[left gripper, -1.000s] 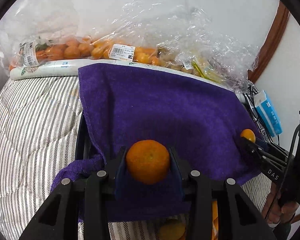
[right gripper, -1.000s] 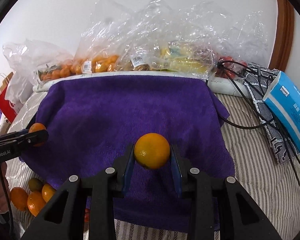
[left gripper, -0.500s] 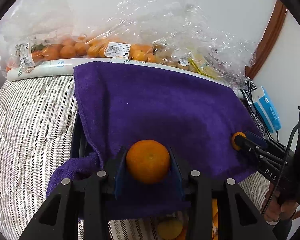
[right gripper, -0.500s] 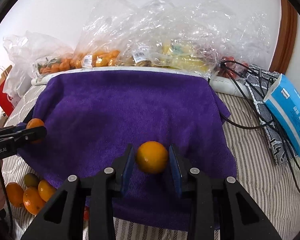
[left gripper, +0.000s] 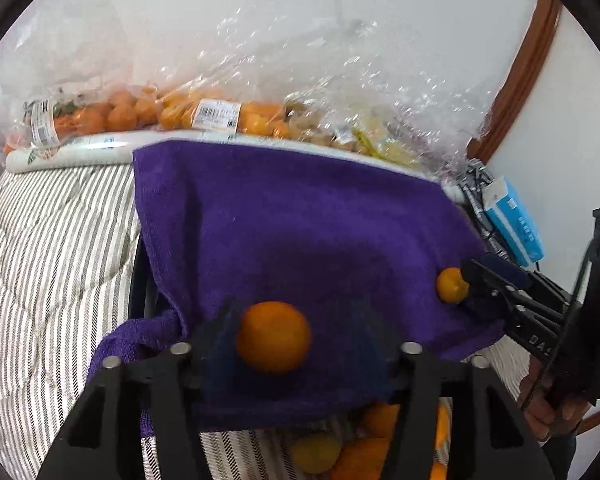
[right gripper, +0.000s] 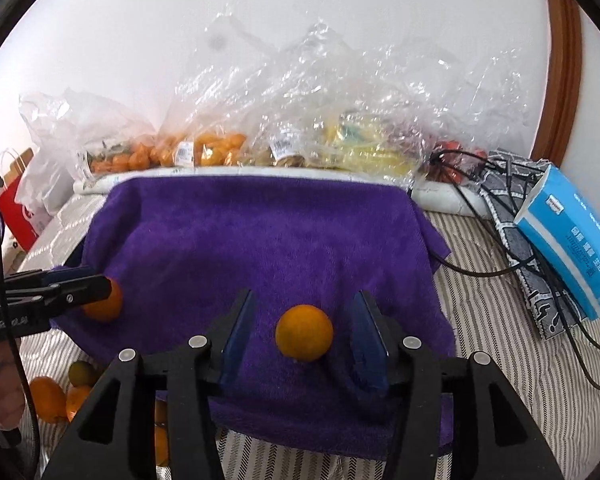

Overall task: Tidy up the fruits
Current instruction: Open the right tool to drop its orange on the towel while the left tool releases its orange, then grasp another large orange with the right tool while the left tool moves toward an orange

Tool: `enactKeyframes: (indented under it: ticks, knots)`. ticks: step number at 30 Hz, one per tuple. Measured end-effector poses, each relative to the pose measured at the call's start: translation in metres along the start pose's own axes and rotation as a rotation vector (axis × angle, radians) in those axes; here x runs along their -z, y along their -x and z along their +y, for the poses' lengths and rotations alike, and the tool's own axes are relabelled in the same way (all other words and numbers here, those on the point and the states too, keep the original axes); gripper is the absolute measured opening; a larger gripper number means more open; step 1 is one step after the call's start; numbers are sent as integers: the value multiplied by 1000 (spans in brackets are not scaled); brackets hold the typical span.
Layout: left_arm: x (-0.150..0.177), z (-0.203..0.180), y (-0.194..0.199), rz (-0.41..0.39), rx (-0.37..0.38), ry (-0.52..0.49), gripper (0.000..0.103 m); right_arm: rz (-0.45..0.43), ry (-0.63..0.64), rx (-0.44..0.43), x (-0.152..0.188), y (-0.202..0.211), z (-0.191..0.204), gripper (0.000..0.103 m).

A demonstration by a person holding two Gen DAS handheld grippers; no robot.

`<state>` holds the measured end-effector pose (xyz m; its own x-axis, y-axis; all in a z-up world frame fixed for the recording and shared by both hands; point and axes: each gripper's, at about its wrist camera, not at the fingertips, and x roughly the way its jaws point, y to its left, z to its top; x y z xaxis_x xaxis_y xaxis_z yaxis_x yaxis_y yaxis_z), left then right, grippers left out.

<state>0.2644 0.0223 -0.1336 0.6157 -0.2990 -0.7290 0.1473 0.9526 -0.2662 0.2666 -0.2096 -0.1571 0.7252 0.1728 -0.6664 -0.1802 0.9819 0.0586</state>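
A purple towel (left gripper: 300, 232) (right gripper: 260, 240) lies draped over a raised, hidden base on the striped bedding. My left gripper (left gripper: 292, 332) is over the towel's near edge. Its jaws are opening, and an orange (left gripper: 274, 336) sits between them with a gap on each side. My right gripper (right gripper: 304, 336) is also opening, and a second orange (right gripper: 304, 332) rests on the towel between its blue pads (right gripper: 240, 332), touching neither. Each gripper shows in the other's view: the right gripper (left gripper: 466, 276) at the towel's right edge, the left gripper (right gripper: 96, 284) at its left edge.
Clear plastic bags of oranges (left gripper: 148, 114) (right gripper: 204, 152) and other produce line the wall behind the towel. A blue tissue pack (right gripper: 572, 240) and black cables (right gripper: 500, 264) lie to the right. Several loose oranges (right gripper: 48, 396) (left gripper: 372, 448) sit on the bedding below the towel's front edge.
Both grippers were shut on their oranges. Now both pairs of jaws have spread apart, and the two oranges lie free on the towel.
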Motion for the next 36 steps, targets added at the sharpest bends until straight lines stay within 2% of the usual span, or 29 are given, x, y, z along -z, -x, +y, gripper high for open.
enactKeyframes:
  ticks: [2,10,15,21,26,30,36]
  knots:
    - [0,-3,5,-20,5,-12,57,0,-6,30,-1,0,0,52]
    - [1,-21,24,-113,-3,-80,57,-55,-10,30,-2,11,3,52]
    - [1,-31,35,-138,18,-104,57,-27,-50,35,2,22,5,52]
    - [-2,-35,59,-174,19,-105,55,-3,-64,56,9,58,8,52]
    - [8,-31,81,-161,36,-122,50,-3,-50,89,20,88,19,49]
    - [22,-26,97,-150,20,-136,50,-6,-50,81,33,105,32,49]
    - [40,-16,117,-138,23,-100,50,3,-66,53,49,119,48,49]
